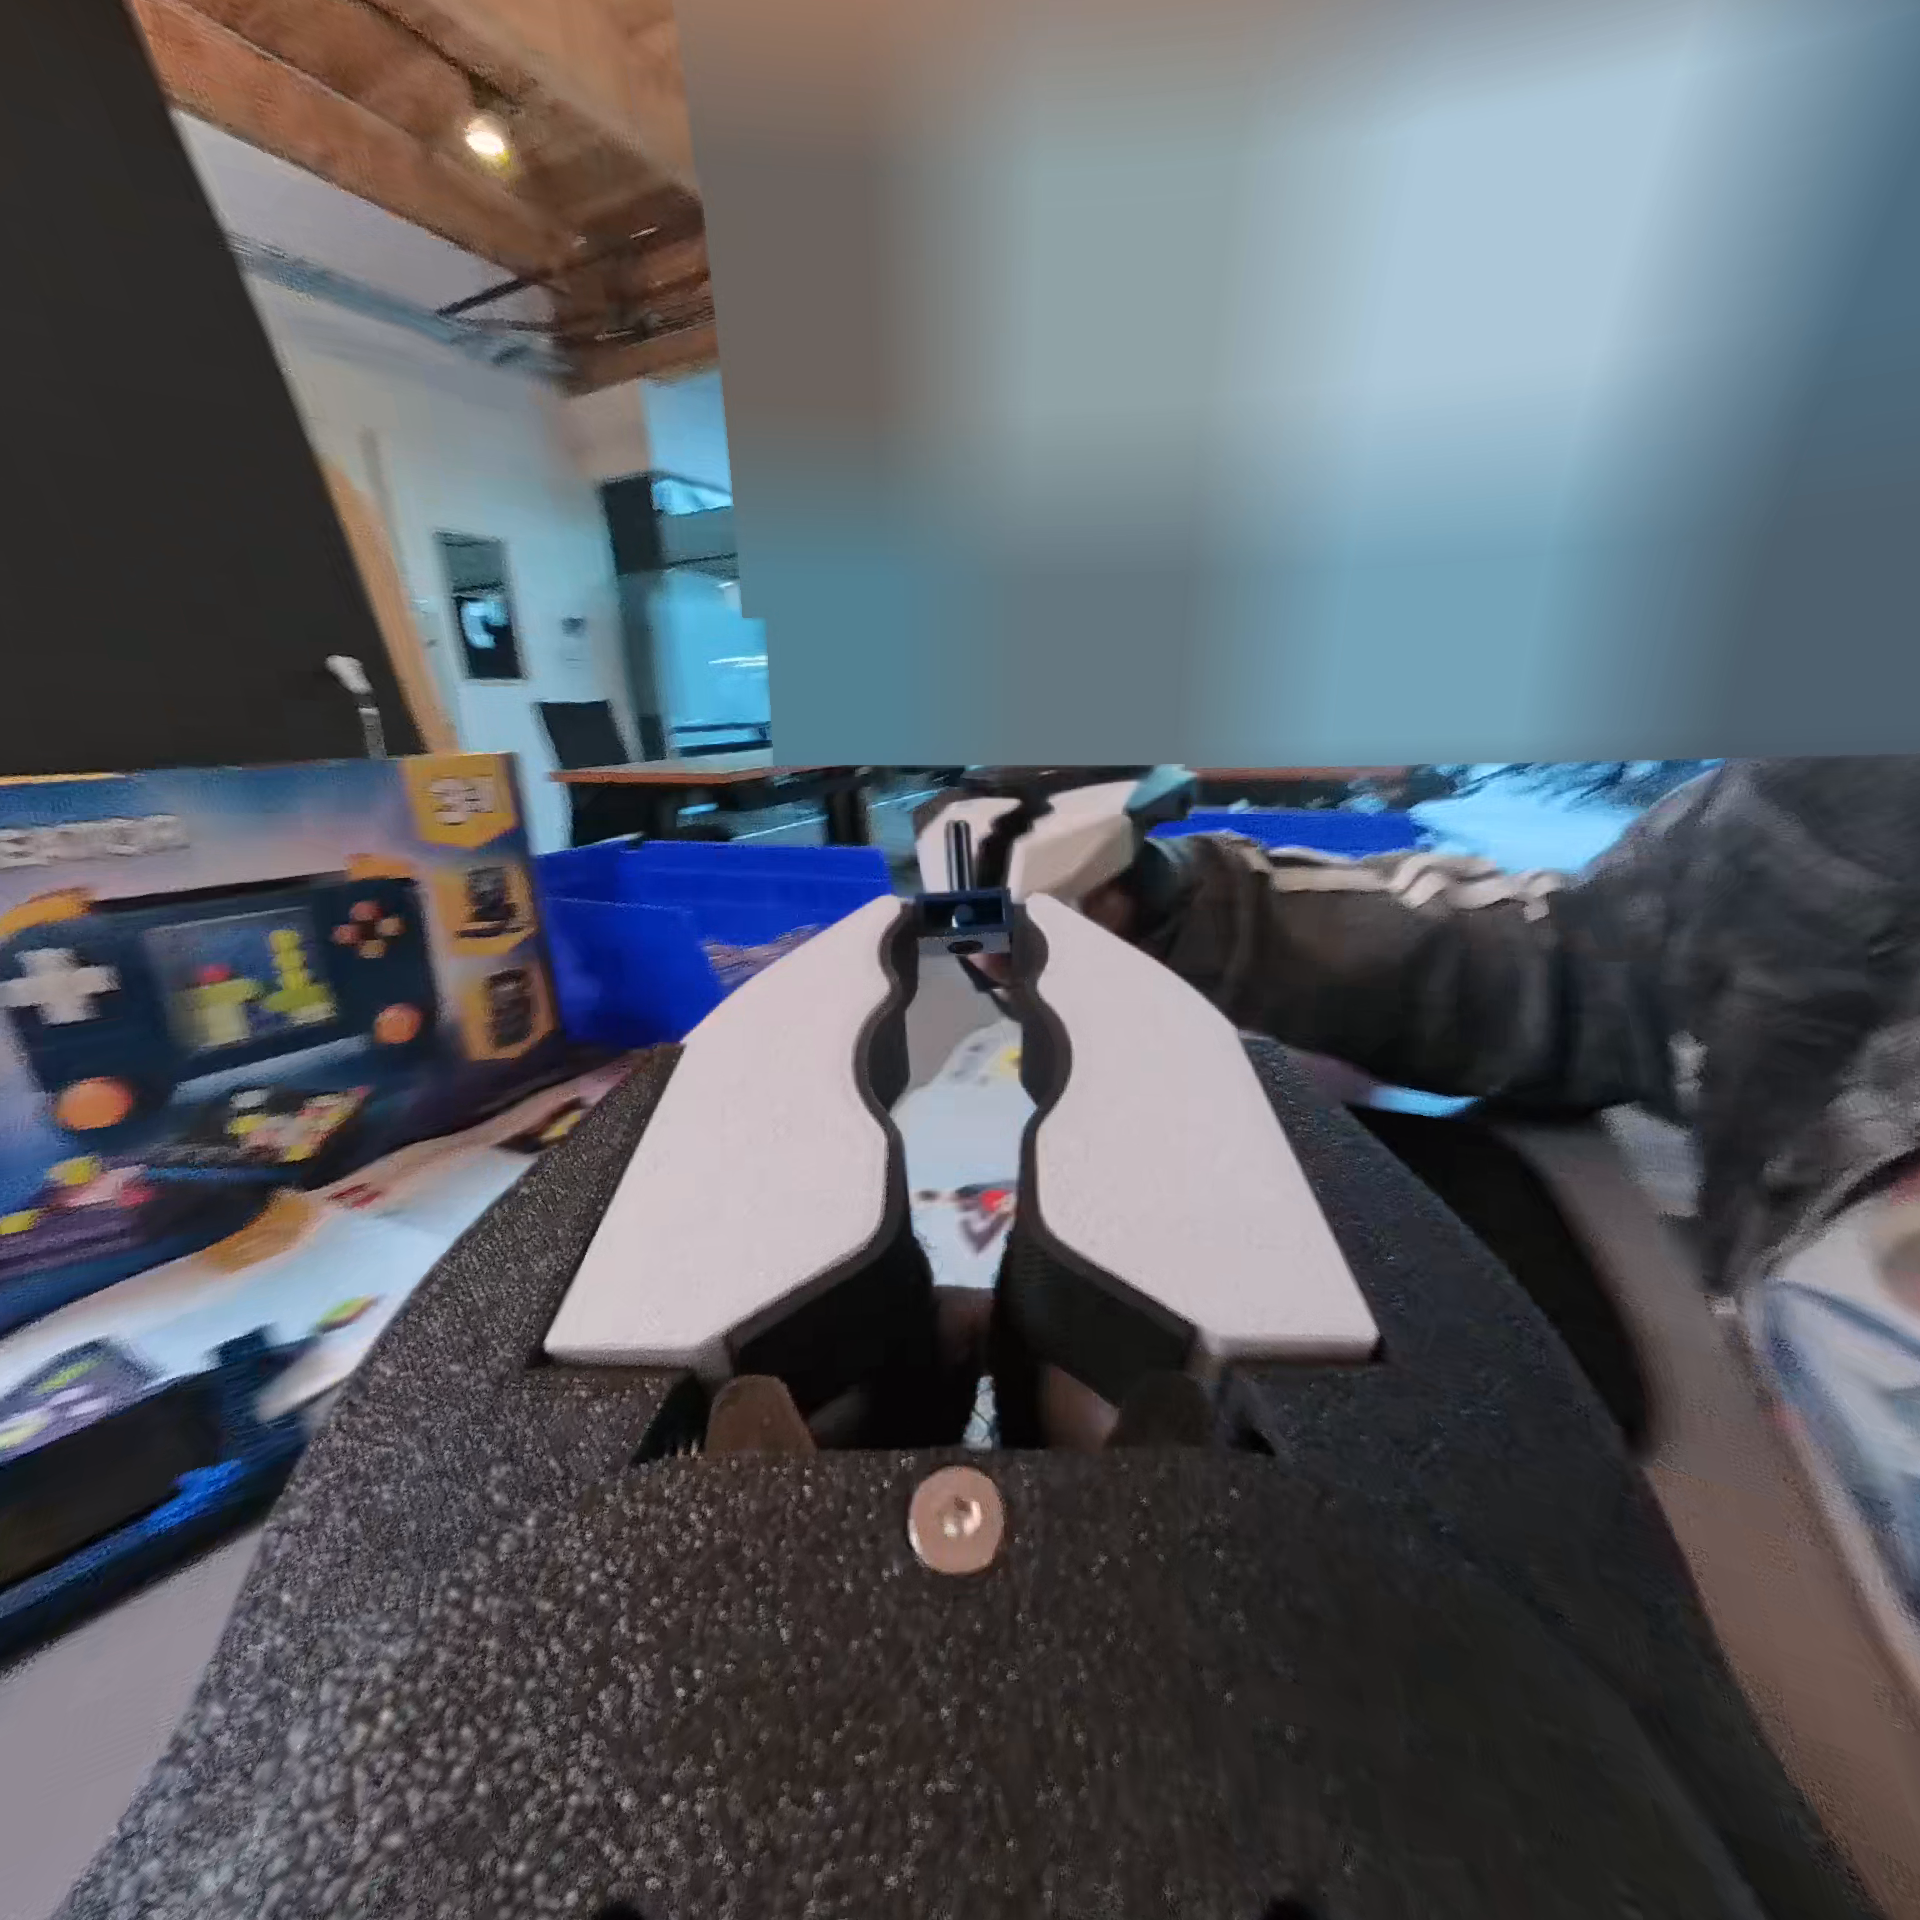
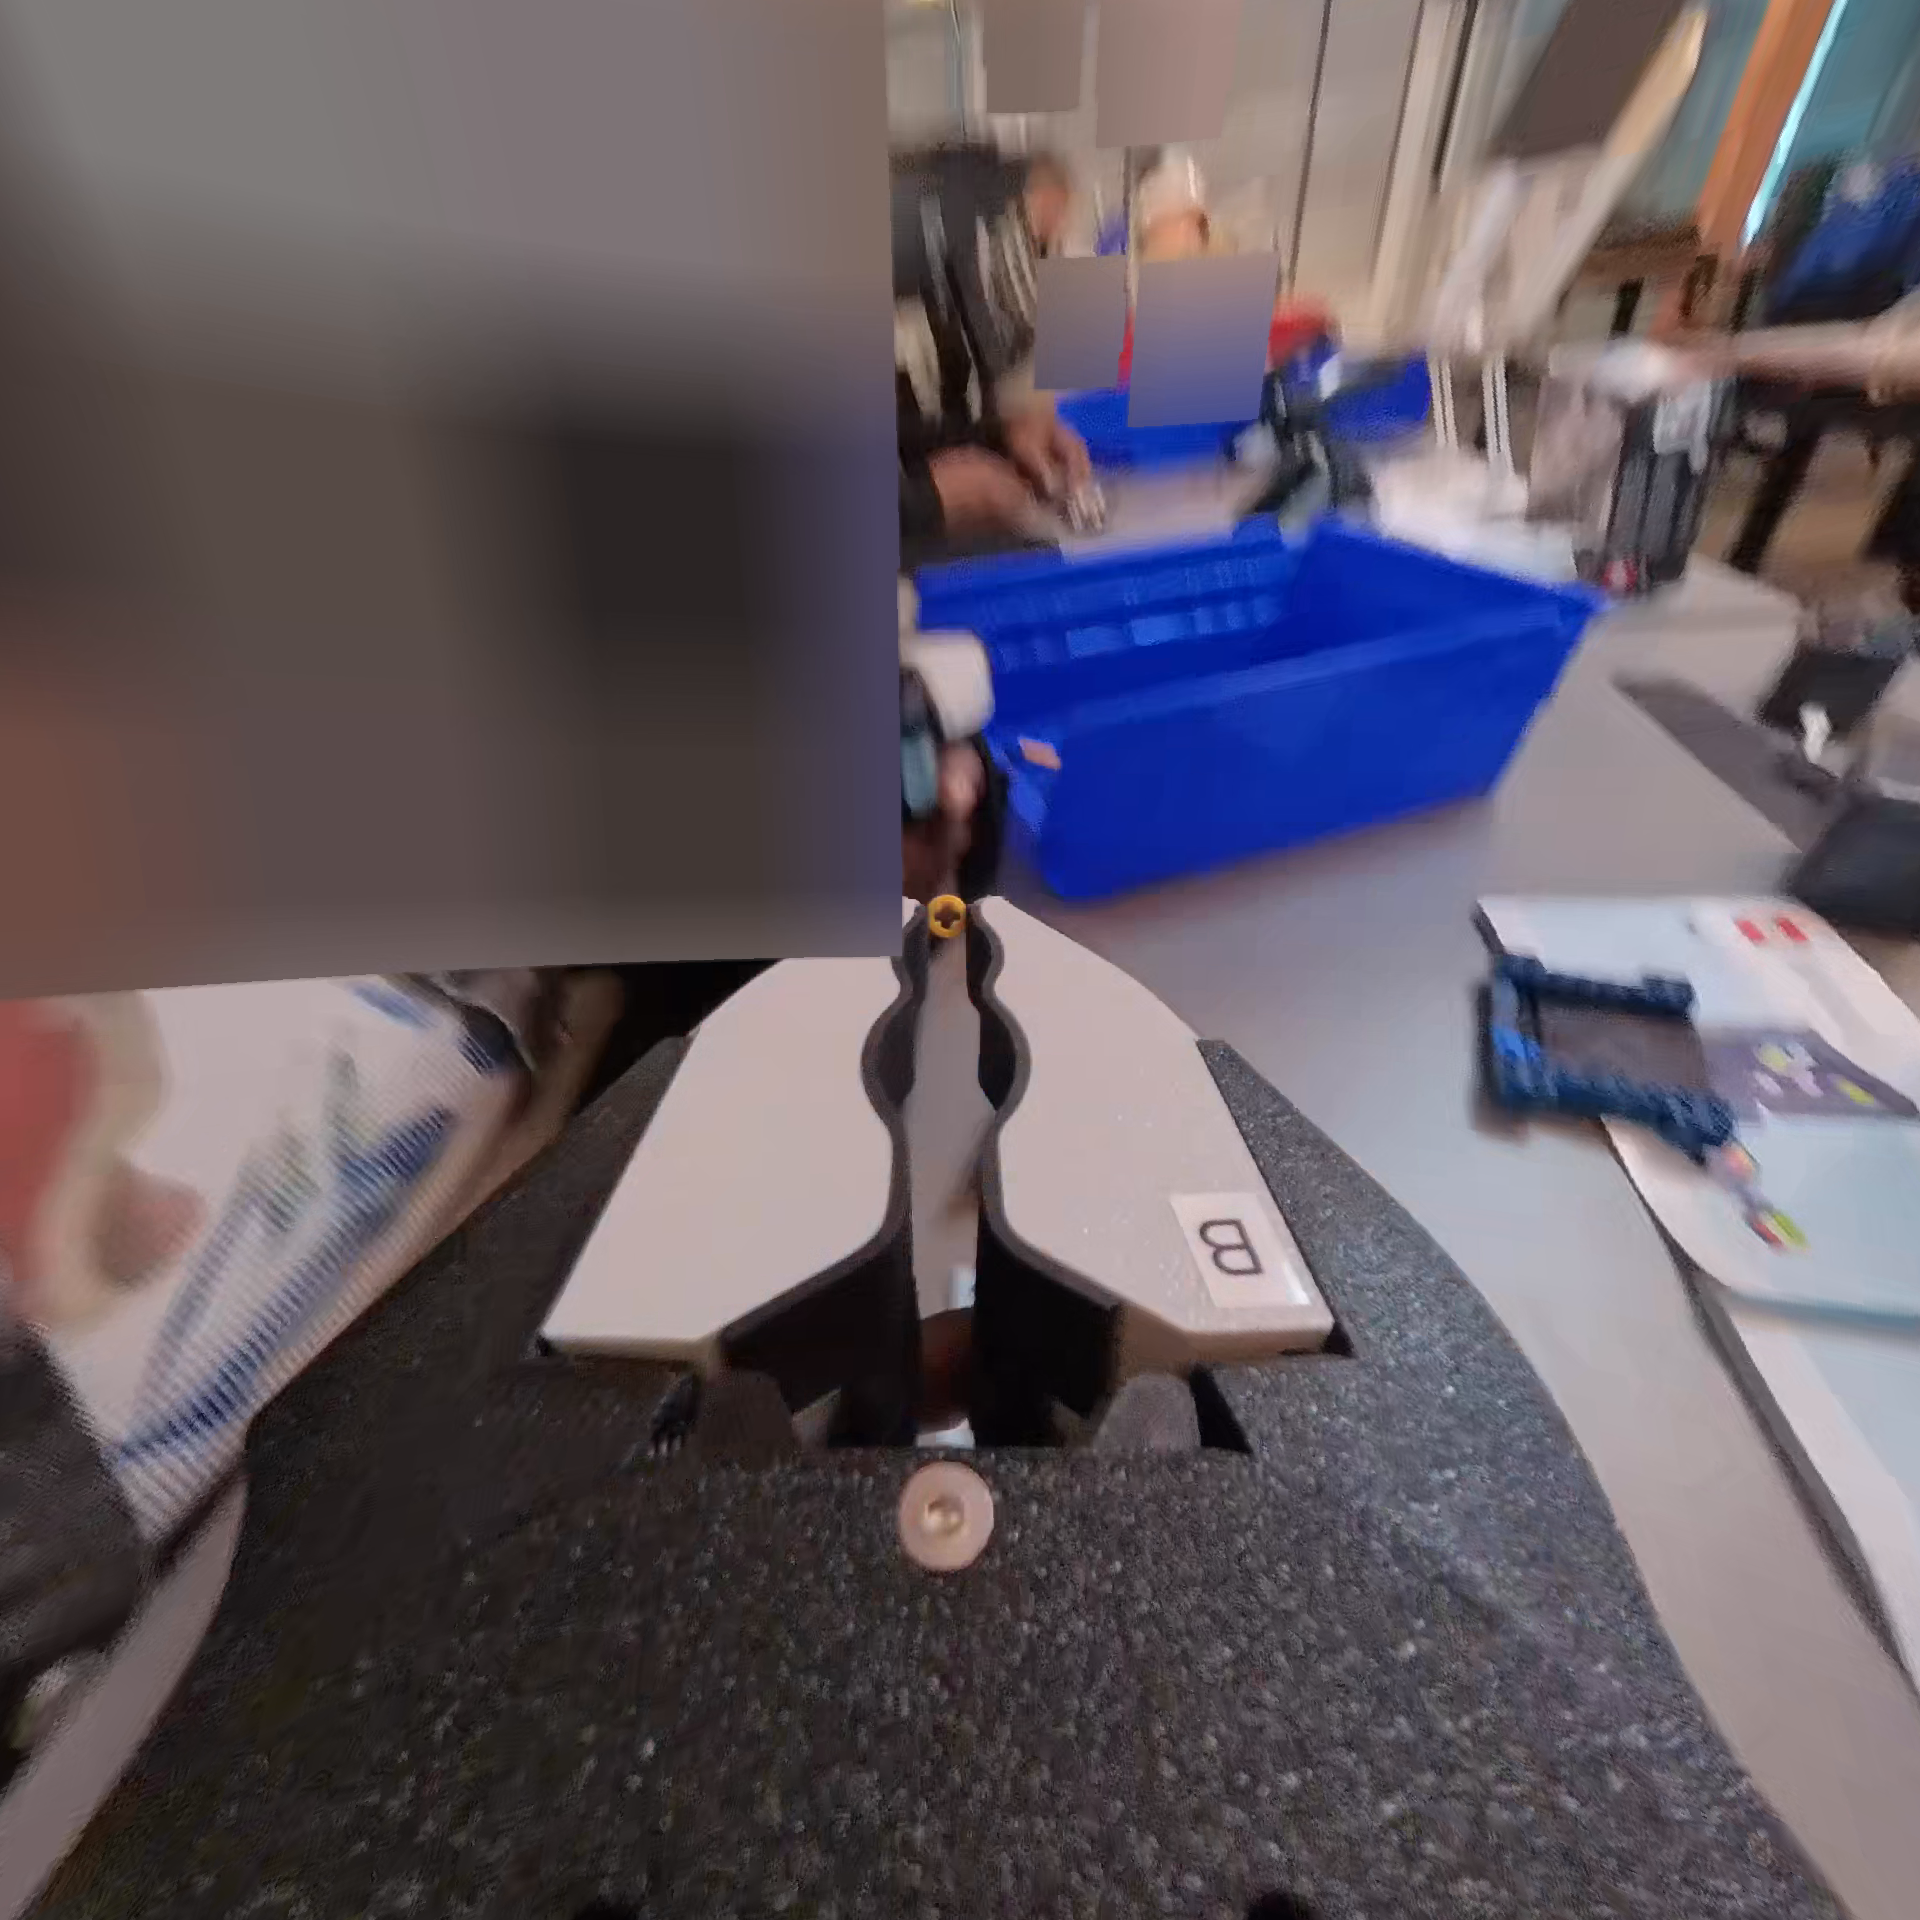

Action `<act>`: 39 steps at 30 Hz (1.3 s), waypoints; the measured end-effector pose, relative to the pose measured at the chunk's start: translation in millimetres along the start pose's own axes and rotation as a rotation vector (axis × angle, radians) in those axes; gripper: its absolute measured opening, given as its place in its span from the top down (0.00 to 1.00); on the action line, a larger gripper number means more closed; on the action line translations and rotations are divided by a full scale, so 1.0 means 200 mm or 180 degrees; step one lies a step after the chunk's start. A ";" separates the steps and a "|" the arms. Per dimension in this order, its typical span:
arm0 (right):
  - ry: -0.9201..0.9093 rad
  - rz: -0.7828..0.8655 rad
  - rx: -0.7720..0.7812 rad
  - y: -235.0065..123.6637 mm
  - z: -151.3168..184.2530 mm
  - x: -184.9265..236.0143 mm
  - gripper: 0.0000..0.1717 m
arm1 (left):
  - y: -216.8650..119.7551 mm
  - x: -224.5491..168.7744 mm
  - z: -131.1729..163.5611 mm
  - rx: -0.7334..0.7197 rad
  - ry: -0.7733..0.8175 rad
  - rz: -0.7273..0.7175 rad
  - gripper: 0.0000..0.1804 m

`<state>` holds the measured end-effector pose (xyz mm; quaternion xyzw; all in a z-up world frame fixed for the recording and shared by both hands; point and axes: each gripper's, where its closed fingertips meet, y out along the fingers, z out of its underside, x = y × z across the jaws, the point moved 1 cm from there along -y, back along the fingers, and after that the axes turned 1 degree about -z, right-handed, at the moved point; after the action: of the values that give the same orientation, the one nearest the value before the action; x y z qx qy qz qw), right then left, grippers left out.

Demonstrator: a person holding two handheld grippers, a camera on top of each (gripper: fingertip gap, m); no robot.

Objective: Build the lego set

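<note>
On the left of the left wrist view a toy box point(image 1: 260, 997) stands upright on the table point(image 2: 1351, 1039), its pictured front facing the work area, likely propped there so the picture can be consulted. Just beside it sits a blue bin point(image 1: 707, 914). At the centre, the left gripper point(image 1: 961, 928) is clenched on a small dark blue brick point(image 1: 961, 925); both fingertips press its sides, and the brick's open face with its hole is turned towards the camera. The brick is held at the very tips, which leaves most of it exposed. Just beyond it stands a black pin point(image 1: 957, 847), upright, at the white tips of the other gripper, whose holder's sleeve point(image 1: 1455, 956) reaches in from the right.

In the right wrist view, the right gripper point(image 2: 947, 918) is closed on a small yellow peg point(image 2: 947, 918), seen end-on with its cross-shaped hole facing the camera, pinched between the two tips. Beyond lies a blue bin point(image 2: 1299, 748) on the grey table. Farther right, a dark blue frame point(image 2: 1600, 1049) rests on an open booklet point(image 2: 1818, 1143), well apart from the gripper.
</note>
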<state>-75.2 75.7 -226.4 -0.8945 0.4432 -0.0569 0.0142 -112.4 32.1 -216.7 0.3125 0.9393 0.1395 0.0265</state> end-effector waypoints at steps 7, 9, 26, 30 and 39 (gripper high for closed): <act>0.1330 -0.0721 -0.1607 -0.12 -0.22 0.12 0.97 | 0.03 -0.15 0.07 0.0198 -0.0946 0.0890 0.91; 0.1904 -0.0979 -0.2179 -0.18 -0.24 0.11 0.97 | 0.04 -0.19 0.10 0.0309 -0.1106 0.1033 0.91; 0.2303 -0.0961 -0.2411 -0.21 -0.10 0.08 0.97 | 0.06 -0.20 0.18 0.0602 -0.1224 0.1043 0.91; 0.1295 -0.0133 -0.1252 -0.08 0.02 0.11 0.97 | 0.06 -0.19 0.21 0.0749 -0.0697 0.0836 0.91; -0.0154 0.0393 -0.0314 -0.03 0.13 0.16 0.97 | 0.07 -0.22 0.28 0.1072 -0.0194 0.0808 0.91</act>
<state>-47.4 52.8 -248.5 -0.8662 0.4994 -0.0124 -0.0158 -61.7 29.4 -267.6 0.4324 0.9011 -0.0268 -0.0154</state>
